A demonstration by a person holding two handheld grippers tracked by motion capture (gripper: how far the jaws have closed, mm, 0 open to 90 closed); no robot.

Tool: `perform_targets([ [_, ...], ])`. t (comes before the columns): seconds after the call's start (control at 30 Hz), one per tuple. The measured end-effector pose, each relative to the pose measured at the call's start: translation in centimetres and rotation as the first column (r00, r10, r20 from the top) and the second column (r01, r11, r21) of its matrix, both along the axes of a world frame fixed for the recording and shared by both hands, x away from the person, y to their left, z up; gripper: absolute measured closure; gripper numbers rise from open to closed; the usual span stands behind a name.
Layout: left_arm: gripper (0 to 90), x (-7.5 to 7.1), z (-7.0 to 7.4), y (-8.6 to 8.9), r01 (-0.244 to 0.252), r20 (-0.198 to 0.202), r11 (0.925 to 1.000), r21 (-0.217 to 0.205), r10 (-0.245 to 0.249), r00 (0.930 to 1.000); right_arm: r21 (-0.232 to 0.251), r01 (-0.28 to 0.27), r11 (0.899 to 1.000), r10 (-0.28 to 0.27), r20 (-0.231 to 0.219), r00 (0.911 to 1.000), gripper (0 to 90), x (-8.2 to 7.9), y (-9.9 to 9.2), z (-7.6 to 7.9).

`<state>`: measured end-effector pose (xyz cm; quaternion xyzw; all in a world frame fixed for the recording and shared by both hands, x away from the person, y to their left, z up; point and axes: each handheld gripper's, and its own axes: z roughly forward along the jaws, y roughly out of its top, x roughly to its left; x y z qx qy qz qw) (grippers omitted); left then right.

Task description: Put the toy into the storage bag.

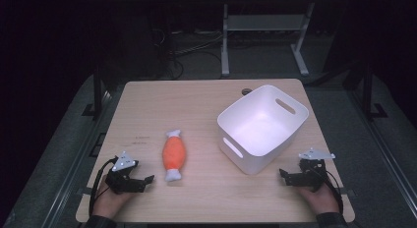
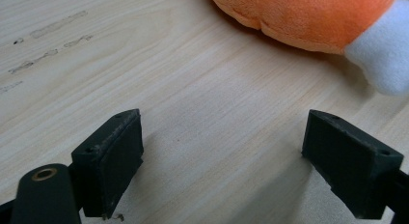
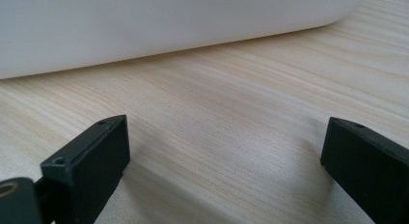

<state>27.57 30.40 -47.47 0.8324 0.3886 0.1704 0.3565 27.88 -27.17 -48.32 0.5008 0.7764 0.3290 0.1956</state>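
Both pairs of jaws are standing wide, gripping nothing. The left gripper is resting nearer the plush toy, which is lying just beyond and beside it on the wooden table, its long axis running away from the person: soft orange fleece, white ends. The right gripper is facing the smooth white plastic bin.

You look down from above onto the table; each jaw camera skims its wood closely, facing forward.
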Motion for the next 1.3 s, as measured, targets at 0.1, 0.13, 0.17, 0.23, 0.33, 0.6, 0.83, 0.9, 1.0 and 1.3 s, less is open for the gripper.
perform_targets([
  [0.1, 15.9, -0.1, 0.0, 0.1, -0.011, 0.006, 0.9999, -0.004, 0.011, 0.9999, 0.0, -0.001, 1.0, 0.001, 0.0, 1.0, 2.6, 0.0, 0.0, 0.0],
  [0.13, 18.7, -0.1, 0.0, 0.1, -0.014, 0.008, 0.9998, -0.011, 0.014, 0.9999, 0.0, -0.001, 1.0, 0.001, 0.0, 1.0, 2.5, 0.0, 0.0, 0.0],
  [0.17, 23.1, -0.1, 0.0, 0.1, -0.014, 0.008, 0.9998, -0.011, 0.014, 0.9999, 0.0, -0.001, 1.0, 0.001, 0.0, 1.0, 2.5, 0.0, 0.0, 0.0],
  [0.23, 28.2, -0.2, 0.2, 0.4, -0.01, 0.012, 0.9998, -0.018, 0.01, 0.9999, 0.0, -0.001, 1.0, 0.001, 0.0, 1.0, 2.5, 0.0, 0.0, 0.0],
  [0.33, 39.5, -0.5, 0.5, 0.5, 0.005, 0.004, 0.9997, -0.025, -0.005, 1.0, 0.0, -0.002, 1.0, 0.002, 0.0, 1.0, 2.3, 0.0, 0.0, 0.0],
  [0.6, 78.7, -0.4, 2.2, 0.5, 0.045, -0.022, 0.9975, -0.055, -0.047, 0.9987, -0.001, -0.005, 1.0, 0.005, -0.001, 1.0, 1.7, 0.0, 0.0, 0.0],
  [0.83, 89.6, -0.4, 3.7, 0.3, 0.064, -0.029, 0.9955, -0.07, -0.066, 0.9974, -0.001, -0.005, 1.0, 0.005, -0.001, 1.0, 1.7, 0.0, 0.0, 0.0],
  [0.9, 89.6, -0.4, 3.9, 0.2, 0.066, -0.025, 0.9955, -0.069, -0.068, 0.9974, -0.001, -0.005, 1.0, 0.005, -0.001, 1.0, 1.7, 0.0, 0.0, 0.0],
  [1.0, 89.6, -0.4, 4.4, 0.0, 0.066, -0.025, 0.9947, -0.079, -0.068, 0.9973, -0.001, -0.005, 1.0, 0.005, -0.001, 1.0, 1.7, 0.0, 0.0, 0.0],
  [1.3, 89.6, 0.0, 5.5, -2.0, 0.114, -0.028, 0.988, -0.105, -0.118, 0.9927, -0.001, -0.005, 1.0, 0.005, -0.001, 1.0, 1.7, 0.0, 0.0, 0.0],
])
